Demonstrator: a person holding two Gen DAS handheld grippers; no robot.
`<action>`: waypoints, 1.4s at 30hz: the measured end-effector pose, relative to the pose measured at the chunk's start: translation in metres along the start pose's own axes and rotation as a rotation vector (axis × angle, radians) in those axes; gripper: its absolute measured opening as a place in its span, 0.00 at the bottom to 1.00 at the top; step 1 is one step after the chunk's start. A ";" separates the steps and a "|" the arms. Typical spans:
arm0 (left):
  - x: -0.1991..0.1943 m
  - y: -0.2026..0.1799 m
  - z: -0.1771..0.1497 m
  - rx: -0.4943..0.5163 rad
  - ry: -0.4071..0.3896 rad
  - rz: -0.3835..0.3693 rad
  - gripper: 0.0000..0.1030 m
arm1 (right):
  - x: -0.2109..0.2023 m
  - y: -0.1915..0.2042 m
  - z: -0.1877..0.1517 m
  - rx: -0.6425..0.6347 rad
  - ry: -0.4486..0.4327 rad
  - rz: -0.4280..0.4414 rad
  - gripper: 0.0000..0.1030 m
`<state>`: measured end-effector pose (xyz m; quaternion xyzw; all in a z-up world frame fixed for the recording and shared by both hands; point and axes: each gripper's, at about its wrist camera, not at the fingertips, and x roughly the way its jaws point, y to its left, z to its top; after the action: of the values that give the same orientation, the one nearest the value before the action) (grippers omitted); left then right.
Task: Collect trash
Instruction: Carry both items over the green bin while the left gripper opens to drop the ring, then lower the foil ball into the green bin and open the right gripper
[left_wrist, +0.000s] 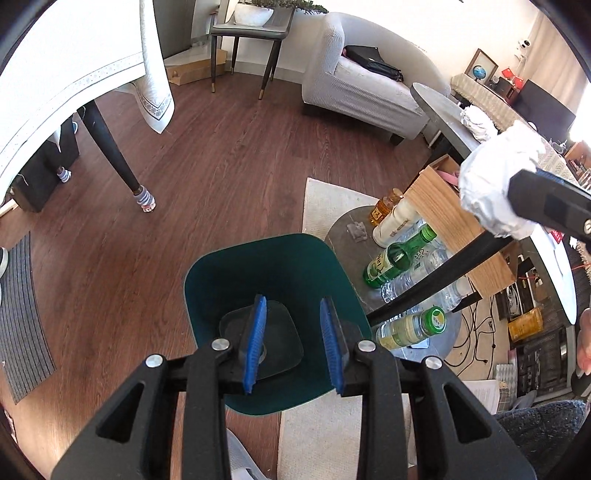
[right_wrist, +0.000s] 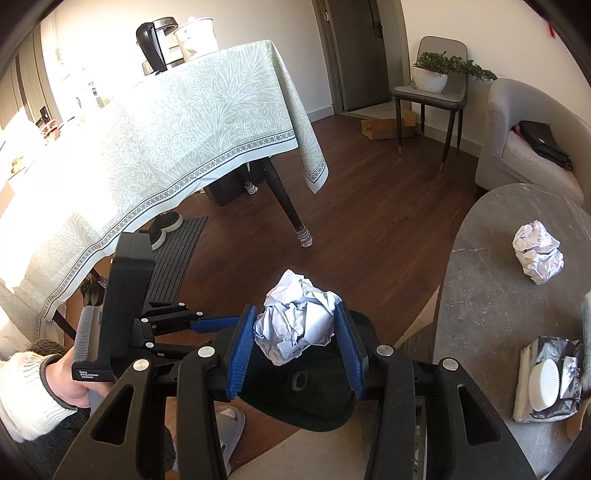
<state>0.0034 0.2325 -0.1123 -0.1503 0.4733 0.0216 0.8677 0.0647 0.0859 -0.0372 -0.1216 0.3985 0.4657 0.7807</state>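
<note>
Crumpled white paper (right_wrist: 298, 317), balled up, sits pinched between the blue pads of the right gripper (right_wrist: 295, 349), held in the air over the open mouth of a dark green bin (right_wrist: 325, 413) on the floor. In the left wrist view the same ball (left_wrist: 495, 184) hangs up at the right, well above the bin (left_wrist: 207, 280). The left gripper (left_wrist: 293, 345) points down into the bin with its jaws apart and nothing between them. A second crumpled paper ball (right_wrist: 538, 255) lies on the grey marble table (right_wrist: 491, 302), well apart from the held one. Beside the bin, a low round stand (left_wrist: 343, 236) carries a green glass bottle (left_wrist: 395, 258) and several plastic bottles. A hand (right_wrist: 70, 384) in a white sleeve grips the left gripper's handle.
</note>
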 end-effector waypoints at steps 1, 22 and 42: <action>-0.002 0.002 0.000 -0.004 -0.011 -0.005 0.31 | 0.004 0.001 0.001 0.000 0.007 0.001 0.43; -0.083 0.011 0.023 -0.029 -0.252 0.030 0.24 | 0.097 0.009 -0.029 -0.002 0.194 -0.021 0.43; -0.123 -0.004 0.041 -0.031 -0.359 -0.015 0.48 | 0.149 0.012 -0.056 -0.033 0.305 -0.051 0.61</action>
<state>-0.0302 0.2528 0.0109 -0.1609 0.3093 0.0488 0.9360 0.0635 0.1545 -0.1819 -0.2139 0.5013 0.4286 0.7206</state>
